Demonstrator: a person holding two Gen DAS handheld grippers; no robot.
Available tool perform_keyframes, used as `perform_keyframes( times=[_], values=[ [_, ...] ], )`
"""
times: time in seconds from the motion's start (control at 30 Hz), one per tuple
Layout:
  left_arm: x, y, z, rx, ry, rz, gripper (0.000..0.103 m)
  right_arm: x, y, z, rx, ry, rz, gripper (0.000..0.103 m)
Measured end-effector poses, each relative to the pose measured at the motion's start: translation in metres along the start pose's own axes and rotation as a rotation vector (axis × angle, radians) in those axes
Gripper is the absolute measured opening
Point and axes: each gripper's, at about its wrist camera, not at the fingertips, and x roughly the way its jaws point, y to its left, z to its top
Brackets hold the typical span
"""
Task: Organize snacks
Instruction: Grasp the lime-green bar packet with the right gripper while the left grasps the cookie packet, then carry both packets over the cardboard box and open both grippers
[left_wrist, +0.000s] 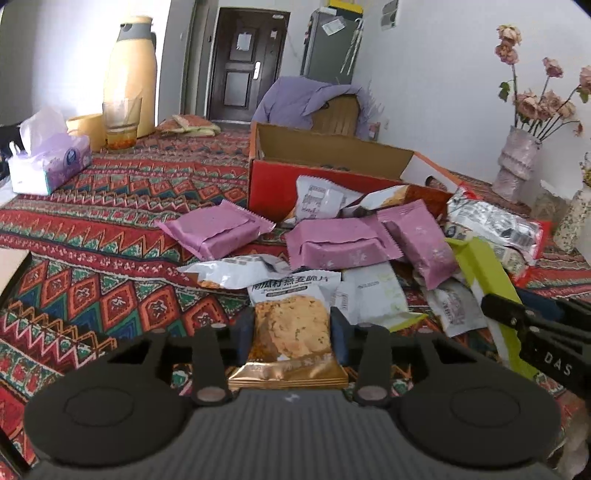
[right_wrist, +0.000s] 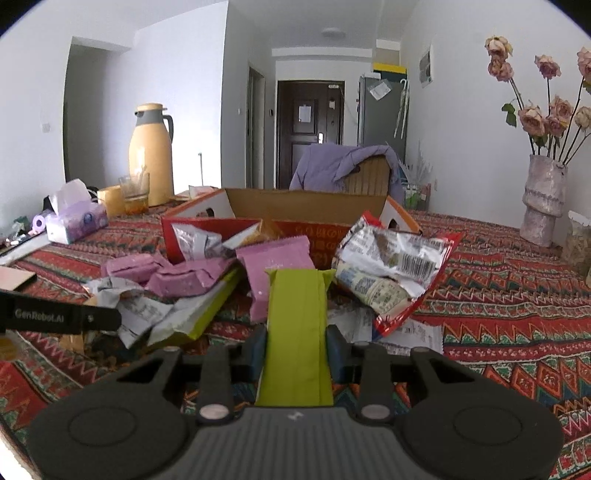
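Observation:
My left gripper (left_wrist: 291, 328) is shut on a white and gold cookie packet (left_wrist: 293, 325) at the near edge of the snack pile. My right gripper (right_wrist: 295, 347) is shut on a lime-green packet (right_wrist: 295, 332), which also shows at the right of the left wrist view as the lime-green packet (left_wrist: 480, 266). Pink packets (left_wrist: 218, 232) (right_wrist: 280, 258) and white and silver wrappers (right_wrist: 395, 254) lie heaped in front of an open red cardboard box (left_wrist: 273, 188) (right_wrist: 306, 206). The box interior is mostly hidden.
A patterned red cloth (left_wrist: 110, 236) covers the table. A tissue pack (left_wrist: 48, 162), a glass (left_wrist: 120, 122) and a yellow thermos (left_wrist: 131, 74) stand at the far left. A vase of dried roses (right_wrist: 543, 199) stands at the right. A chair with purple cloth (right_wrist: 343, 166) is behind the box.

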Motion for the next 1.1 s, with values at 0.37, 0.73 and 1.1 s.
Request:
perform_keyframes(
  times=[0.37,0.73,1.1],
  values=[
    [-0.03,-0.02,0.016,0.031,-0.091,-0.065,0.041,-0.018,-0.001,0.021,0.003,-0.073,0.008,0.033],
    [-0.01,-0.034,0.069,0.026,-0.142,-0.085,0.041,0.001,-0.023,0.077,0.02,-0.131,0.022,0.033],
    [0.046,-0.042,0.149,-0.005,-0.171,-0.048,0.041,0.07,-0.04,0.154,0.071,-0.11,0.031,0.033]
  ],
)
